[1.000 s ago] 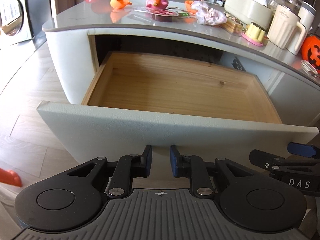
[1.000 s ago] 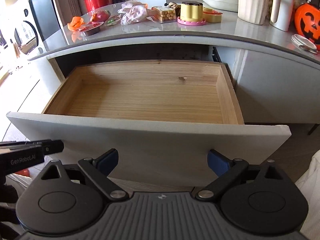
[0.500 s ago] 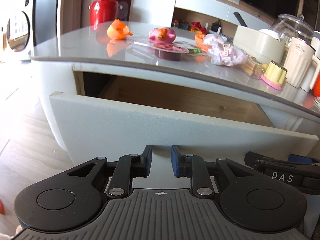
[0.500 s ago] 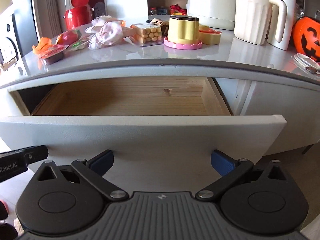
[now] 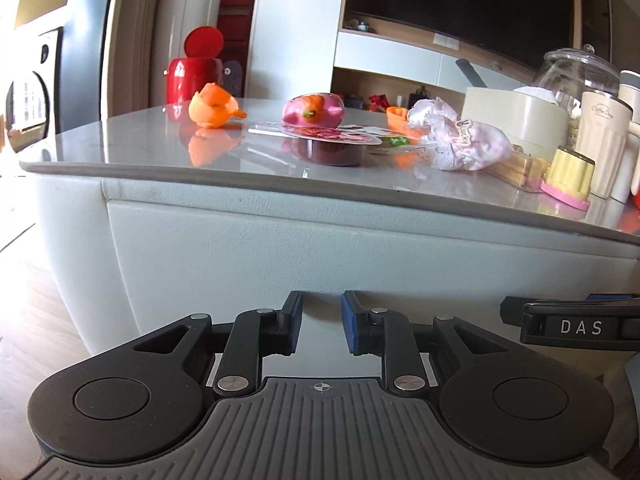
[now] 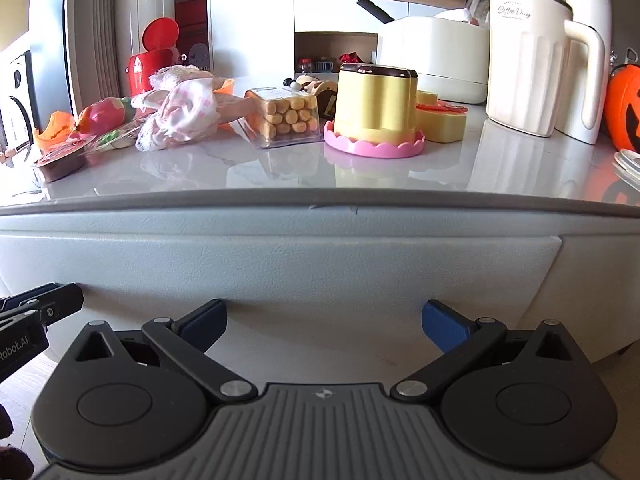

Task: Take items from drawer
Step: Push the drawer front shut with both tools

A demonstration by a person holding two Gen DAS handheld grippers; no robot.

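The pale grey drawer front (image 5: pixel 280 248) sits flush under the countertop (image 5: pixel 120 152), so the inside of the drawer is hidden. My left gripper (image 5: pixel 322 312) is right at that front, its blue pads a narrow gap apart with nothing between them. My right gripper (image 6: pixel 324 320) stands wide open against the same drawer front (image 6: pixel 280 264), empty. On the countertop lie an orange toy (image 5: pixel 214 110), a pink toy (image 5: pixel 314 109), a sealed jelly cup (image 5: pixel 332 148) and a pink-white cloth bundle (image 5: pixel 464 140).
Further right on the countertop (image 6: pixel 440 176) stand a clear biscuit box (image 6: pixel 284 120), a yellow pudding toy (image 6: pixel 374 108), a cream jug (image 6: pixel 528 64) and an orange pumpkin bucket (image 6: pixel 624 108). A red bin (image 5: pixel 194 76) stands behind. Wood floor (image 5: pixel 32 320) lies left.
The drawer, open and empty a second ago, has slid in and now stands closed. Both grippers moved forward and lower with its front; their finger gaps are unchanged.
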